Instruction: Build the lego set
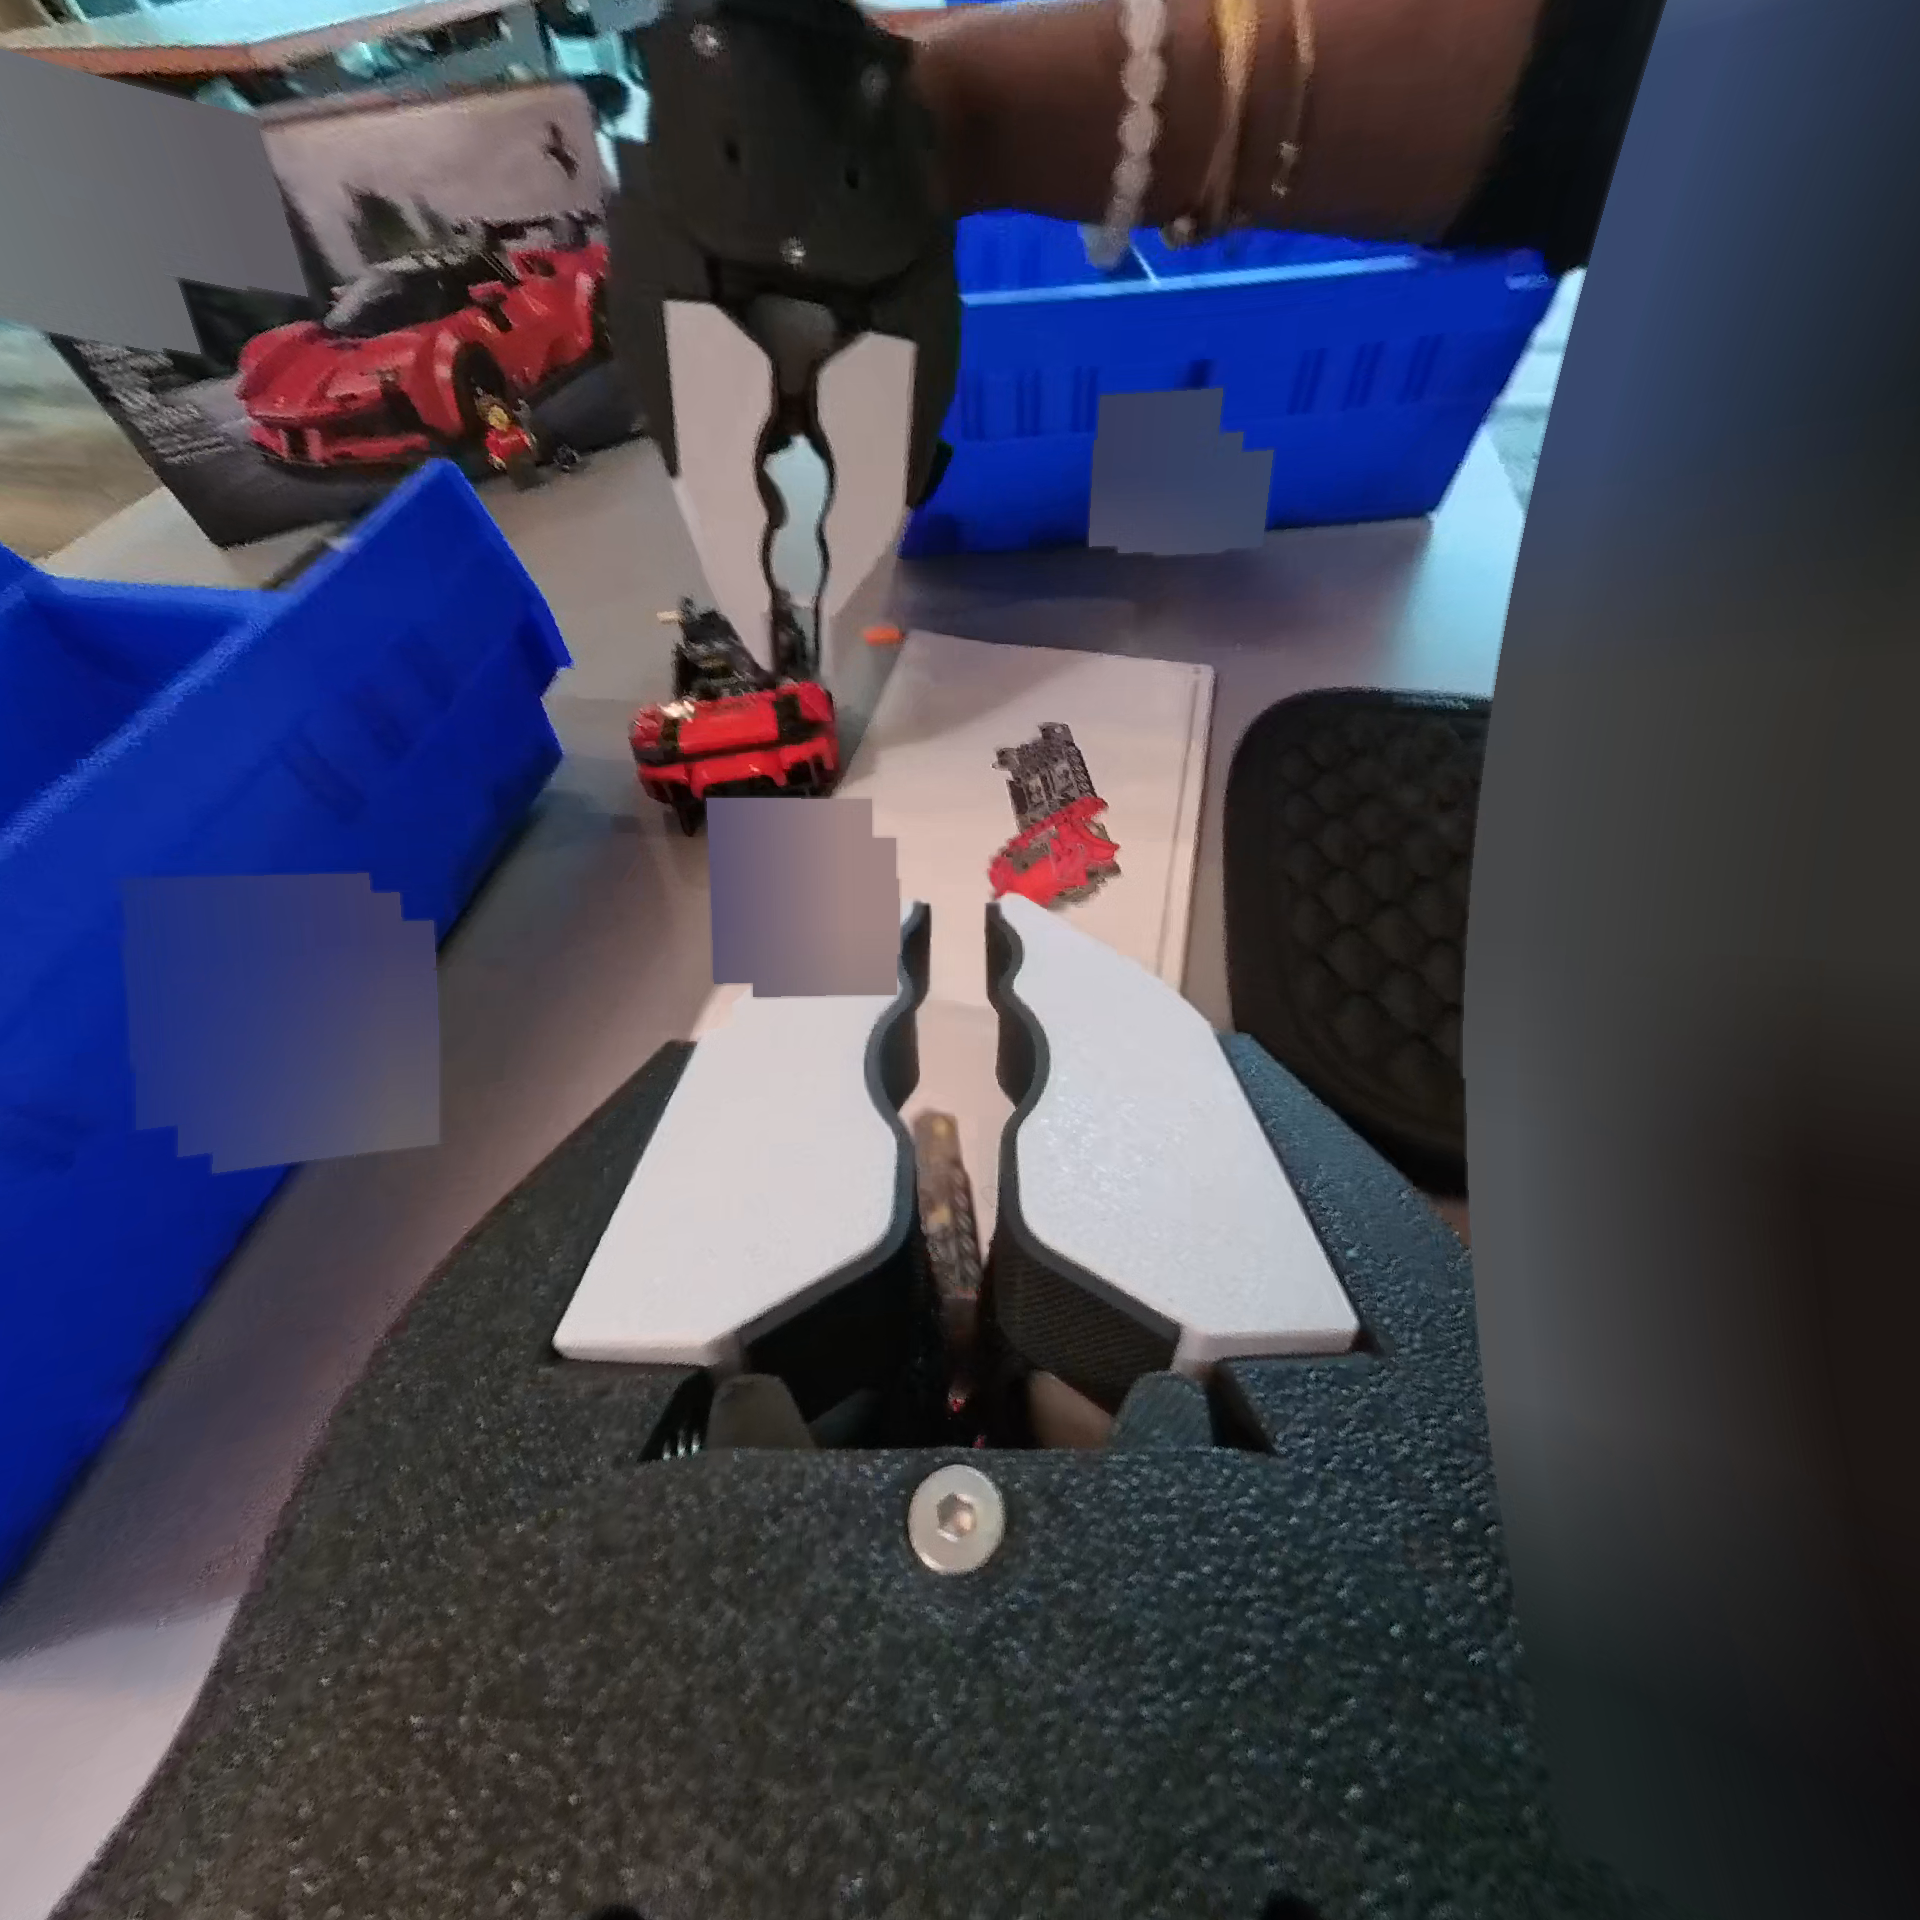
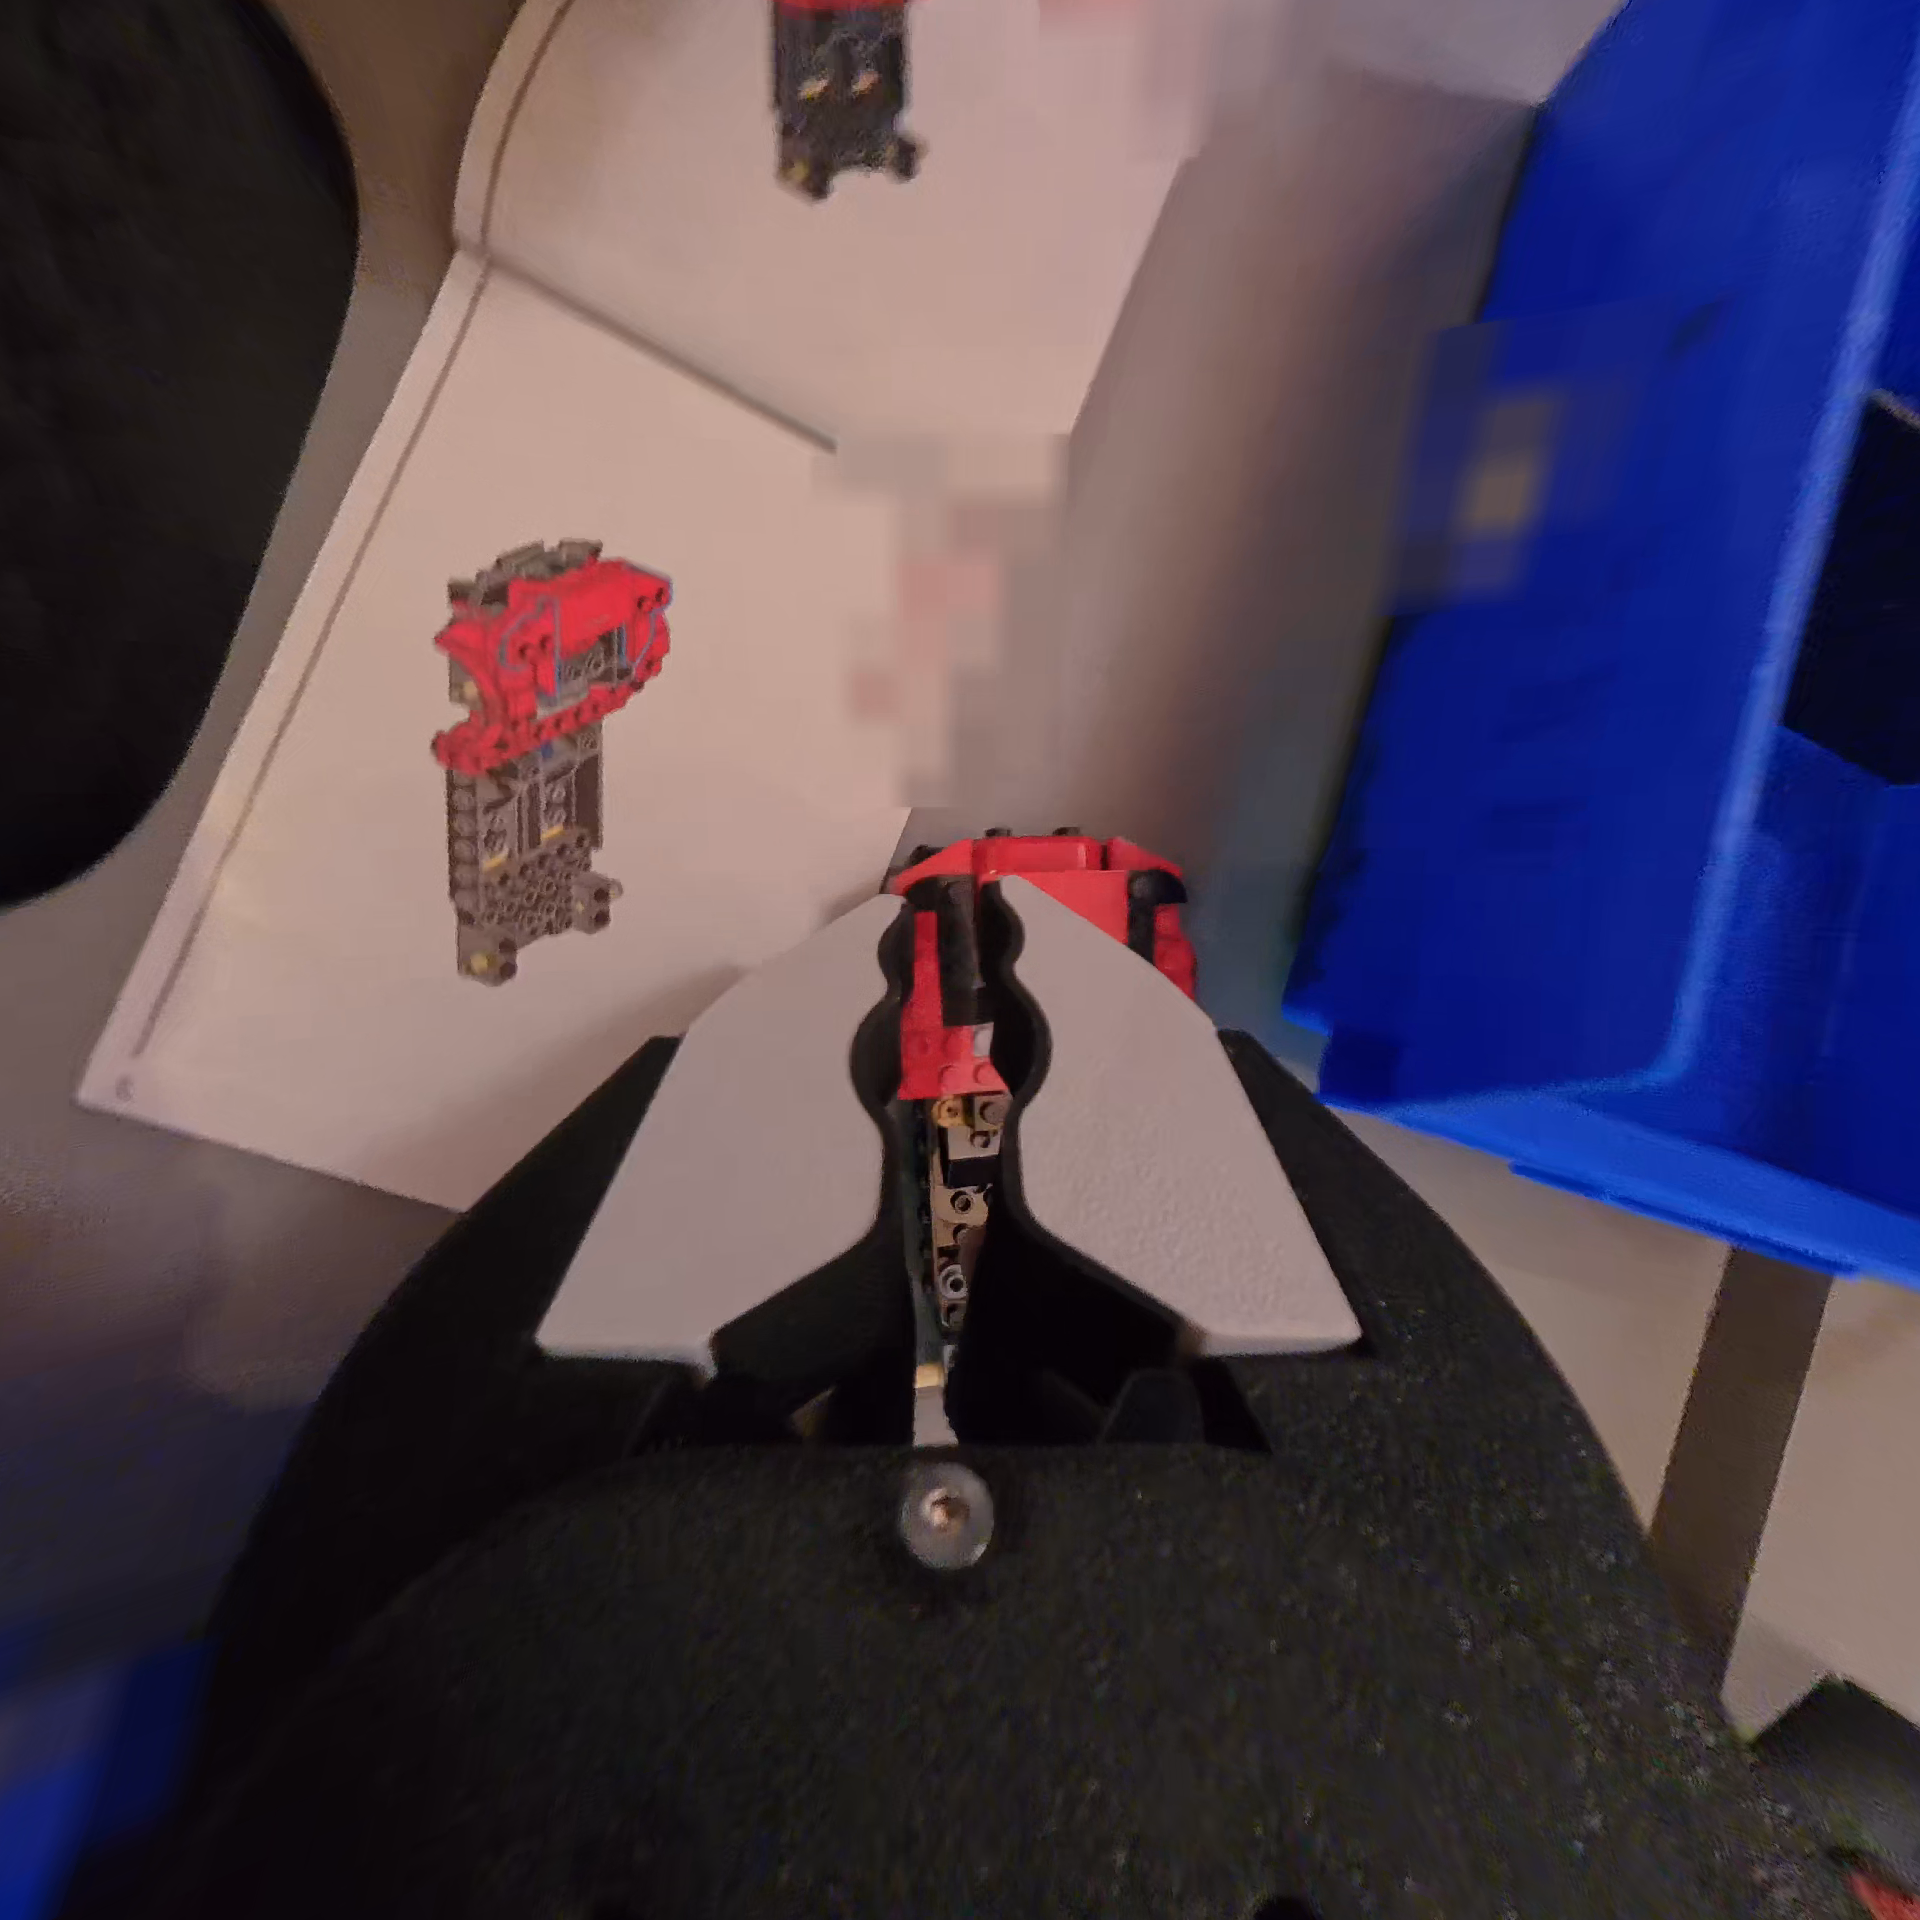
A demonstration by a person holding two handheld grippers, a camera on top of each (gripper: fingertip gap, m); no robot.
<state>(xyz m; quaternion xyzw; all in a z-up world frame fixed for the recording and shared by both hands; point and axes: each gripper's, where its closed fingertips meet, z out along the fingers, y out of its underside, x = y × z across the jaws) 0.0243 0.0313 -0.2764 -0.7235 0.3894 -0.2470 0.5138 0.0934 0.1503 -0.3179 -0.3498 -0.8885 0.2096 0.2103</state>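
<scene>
A: Where is the car (image 1: 732, 732) now?

B: It stands on the table (image 1: 582, 935), near the far left corner of the booklet (image 1: 1091, 748), between the two blue bins (image 1: 312, 748). The right gripper (image 2: 951, 914) is closed on its dark rear part from above.

A: And the left gripper (image 1: 956, 914)?

B: Its jaws are only a little apart, near to us. Something dark lies deep between the fingers (image 1: 1132, 1122); I cannot tell if it is a held piece.

A: So how to do this step well?

B: Keep the car steady, compare with the booklet drawing, then press the next piece straight, not tilted.
</scene>
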